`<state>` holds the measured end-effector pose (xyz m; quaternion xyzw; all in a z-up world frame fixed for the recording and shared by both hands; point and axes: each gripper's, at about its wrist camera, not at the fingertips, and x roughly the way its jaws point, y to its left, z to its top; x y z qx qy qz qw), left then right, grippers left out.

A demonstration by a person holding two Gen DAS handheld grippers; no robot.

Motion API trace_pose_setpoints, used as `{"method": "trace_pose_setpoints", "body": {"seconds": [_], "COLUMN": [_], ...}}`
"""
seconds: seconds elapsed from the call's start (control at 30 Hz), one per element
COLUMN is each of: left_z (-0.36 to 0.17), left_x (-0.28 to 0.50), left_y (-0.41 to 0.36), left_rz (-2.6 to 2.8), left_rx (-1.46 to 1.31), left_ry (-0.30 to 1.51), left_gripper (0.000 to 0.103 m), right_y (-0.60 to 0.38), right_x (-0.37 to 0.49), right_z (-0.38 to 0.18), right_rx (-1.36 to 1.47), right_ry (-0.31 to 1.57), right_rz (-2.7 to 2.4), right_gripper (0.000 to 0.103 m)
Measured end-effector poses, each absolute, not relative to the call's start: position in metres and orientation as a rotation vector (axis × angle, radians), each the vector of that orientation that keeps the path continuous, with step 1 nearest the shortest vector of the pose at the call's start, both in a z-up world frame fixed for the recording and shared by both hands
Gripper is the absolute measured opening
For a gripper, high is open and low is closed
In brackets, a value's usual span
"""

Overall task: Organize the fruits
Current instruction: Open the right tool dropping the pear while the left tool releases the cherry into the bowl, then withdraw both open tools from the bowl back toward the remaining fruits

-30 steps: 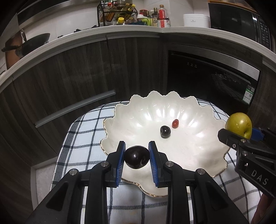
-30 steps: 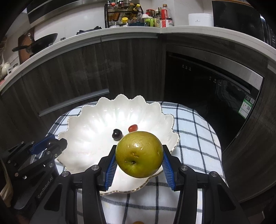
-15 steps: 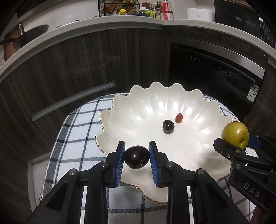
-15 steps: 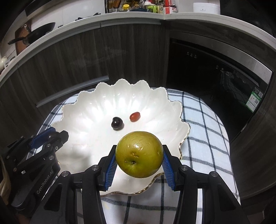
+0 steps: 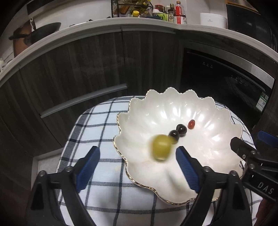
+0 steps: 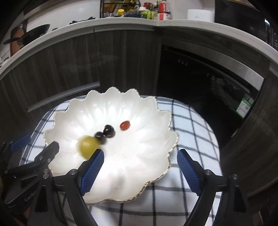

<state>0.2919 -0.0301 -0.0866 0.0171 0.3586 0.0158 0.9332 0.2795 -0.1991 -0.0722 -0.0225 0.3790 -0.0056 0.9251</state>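
A white scalloped dish [image 5: 217, 156] [image 6: 139, 166] sits on a checked cloth. In it lie a blurred green-yellow apple [image 5: 161, 147] [image 6: 86, 145], two dark plums [image 5: 181, 129] [image 6: 109, 131] touching each other, and a small red fruit [image 5: 191, 124] [image 6: 125, 125]. The apple touches the nearer plum [image 5: 174, 135] [image 6: 100, 136]. My left gripper [image 5: 138, 165] is open and empty over the dish's near left rim. My right gripper [image 6: 140, 166] is open and empty over the dish's near right part.
The cloth [image 5: 97, 139] covers a small round table. Dark wood cabinets [image 5: 86, 69] and a built-in oven [image 5: 225, 81] stand behind. A counter above holds bottles [image 5: 166, 13] and a wok [image 5: 40, 33].
Both grippers opened. The plum from the left gripper and the apple from the right gripper dropped into the dish; the apple is blurred with motion.
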Motion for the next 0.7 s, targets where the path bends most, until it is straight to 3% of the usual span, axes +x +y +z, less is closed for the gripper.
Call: {"method": "trace_pose_setpoints", "body": {"seconds": [0.1, 0.7], "left_z": [-0.081, -0.052], "left_x": [0.288, 0.254], "left_y": [-0.031, -0.027], "left_rz": [0.040, 0.043], "left_rx": [0.045, 0.042], "left_ry": [0.718, 0.672], "left_gripper": [0.098, 0.099], "right_y": [-0.202, -0.205], "right_x": [0.278, 0.249], "right_z": [-0.068, -0.046], "right_rx": [-0.038, -0.031], "right_ry": [0.767, 0.722], "right_rz": [-0.019, -0.016], "right_gripper": [0.089, 0.089]}}
